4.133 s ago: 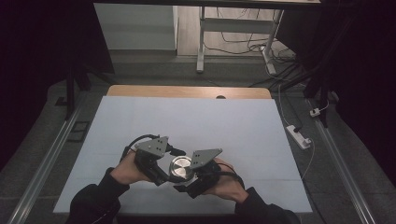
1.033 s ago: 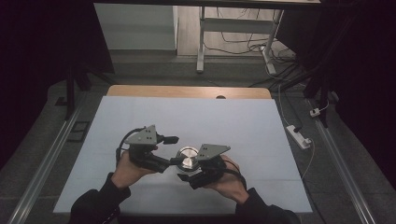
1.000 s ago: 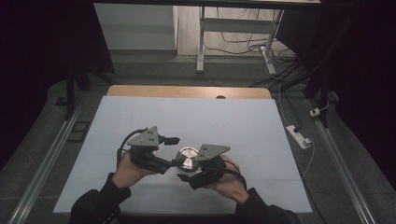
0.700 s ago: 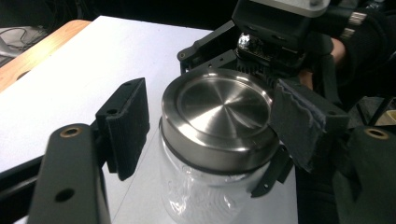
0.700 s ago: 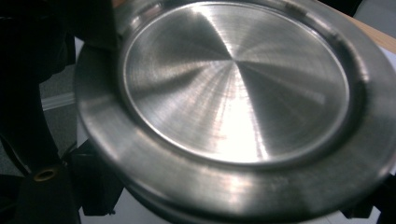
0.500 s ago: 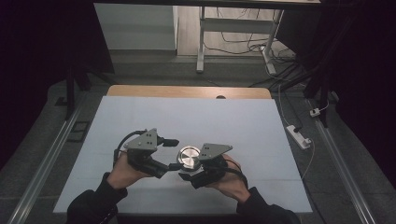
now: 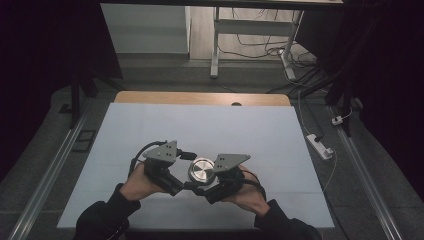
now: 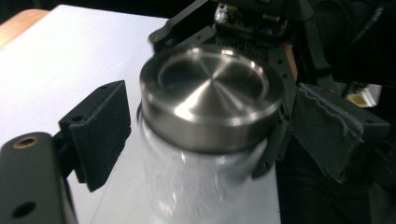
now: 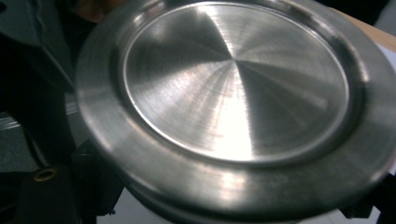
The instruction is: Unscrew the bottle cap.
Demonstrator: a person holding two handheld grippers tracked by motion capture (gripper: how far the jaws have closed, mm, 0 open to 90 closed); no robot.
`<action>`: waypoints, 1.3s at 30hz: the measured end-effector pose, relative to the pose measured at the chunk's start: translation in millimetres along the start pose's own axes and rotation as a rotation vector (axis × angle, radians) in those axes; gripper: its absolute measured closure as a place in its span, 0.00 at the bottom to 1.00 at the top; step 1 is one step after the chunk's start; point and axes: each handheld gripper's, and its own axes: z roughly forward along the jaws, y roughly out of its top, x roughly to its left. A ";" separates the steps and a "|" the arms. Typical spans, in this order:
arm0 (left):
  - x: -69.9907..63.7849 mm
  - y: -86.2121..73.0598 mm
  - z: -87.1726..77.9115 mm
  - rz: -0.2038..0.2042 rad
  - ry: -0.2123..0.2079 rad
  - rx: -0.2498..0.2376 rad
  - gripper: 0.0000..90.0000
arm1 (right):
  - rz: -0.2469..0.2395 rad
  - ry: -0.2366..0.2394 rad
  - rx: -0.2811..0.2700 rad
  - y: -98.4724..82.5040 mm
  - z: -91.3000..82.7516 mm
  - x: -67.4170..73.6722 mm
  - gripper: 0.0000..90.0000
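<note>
Dim room, dark floor with cables and a power strip (image 7: 320,146) off the right side; white tabletop (image 7: 150,130) with a wooden strip along the far edge. Your jar (image 8: 196,186) sits near the front edge of the tabletop, about mid-width, clear glass body with a brushed metal lid (image 7: 201,170) on top.

Left gripper (image 7: 186,184): jaws spread wide, one pad on each side of the glass, left pad clearly apart from it, right pad close, contact not certain. Not holding anything yet.

Right gripper (image 7: 199,190): comes in from the jar's right side, frame wrapped tight around the lid rim as seen in the left gripper view. Its own view is too close on the lid (image 9: 233,98) to show the pads, so I can't tell how far open it is or whether it grips.

Step in hand looks like opening the jar: one tool steadies the glass, the other turns the lid. To do it well:
- Close the left pads on the glass body below the lid, centred, before any twist.
- Keep the jar upright and pressed to the tabletop.
- Seat the right pads square on the lid rim, not the top face; metal is slick.
- Squeeze glass only firmly enough to stop spin.
</note>
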 end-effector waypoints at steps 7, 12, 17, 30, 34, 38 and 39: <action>-2.1 0.4 7.0 0.047 -0.041 0.011 0.21 | -0.033 0.043 0.019 1.5 4.7 8.2 0.17; -8.4 6.4 6.6 0.040 0.042 0.001 0.23 | -0.019 0.019 0.002 1.3 3.8 5.6 0.17; -12.3 11.3 7.7 0.011 0.105 -0.015 0.23 | -0.007 -0.013 -0.019 3.6 -0.4 4.0 0.17; -27.4 20.1 10.1 -0.074 0.312 -0.073 0.23 | 0.081 -0.148 -0.007 -0.2 4.9 0.6 0.17; -24.7 18.8 4.8 -0.076 0.301 -0.074 0.23 | 0.081 -0.158 -0.014 1.1 2.6 0.4 0.17; -22.9 16.1 -3.9 -0.091 0.272 -0.094 0.23 | 0.086 -0.164 -0.021 0.8 -0.5 -3.6 0.17; -23.1 15.7 -5.7 -0.091 0.261 -0.097 0.23 | 0.089 -0.162 -0.023 0.3 -1.1 -5.0 0.17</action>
